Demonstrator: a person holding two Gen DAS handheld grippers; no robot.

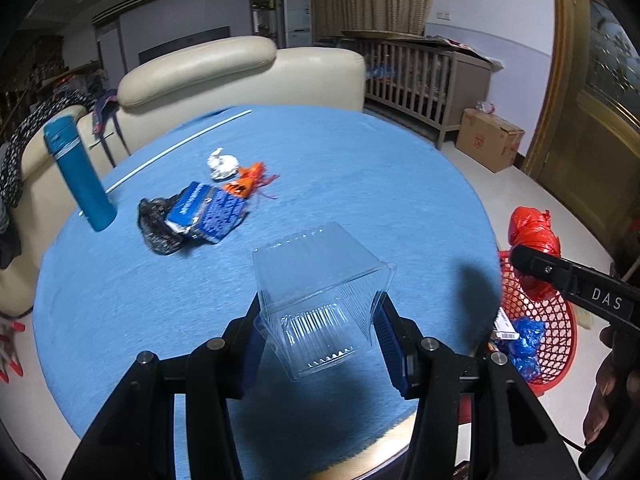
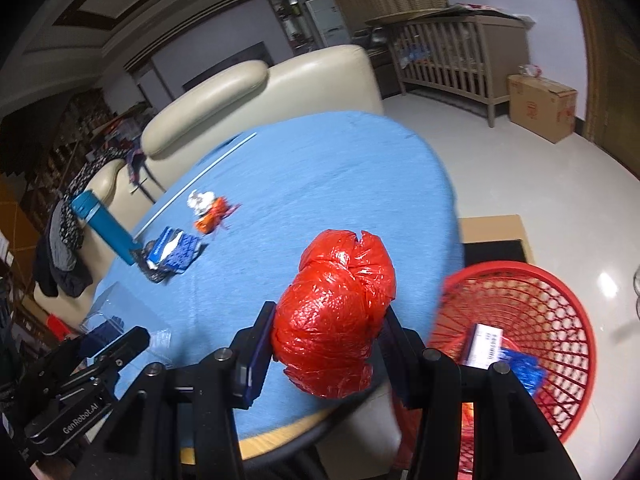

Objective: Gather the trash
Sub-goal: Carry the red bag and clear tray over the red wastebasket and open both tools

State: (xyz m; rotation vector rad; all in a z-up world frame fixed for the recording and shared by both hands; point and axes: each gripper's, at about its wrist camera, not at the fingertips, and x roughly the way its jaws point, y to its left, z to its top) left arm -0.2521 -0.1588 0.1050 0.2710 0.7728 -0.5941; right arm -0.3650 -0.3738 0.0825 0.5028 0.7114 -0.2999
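Both tongs tilt downward: left tongs (image 1: pixel 320 320) clamp clear container (image 1: pixel 316 280); right tongs (image 2: pixel 328 336) clamp red bag (image 2: pixel 332 320)

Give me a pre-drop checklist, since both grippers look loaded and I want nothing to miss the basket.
1. Right gripper shut on red plastic bag: ok.
2. Left gripper shut on clear plastic container: ok.
3. Red basket has room for more: ok; only a boxed item and a blue wrapper lie inside.
4. Red plastic bag above the basket opening: not ok, it hangs over the table edge.
5. Container above the basket: not ok, over the blue tablecloth.
6. Table trash all collected: not ok.
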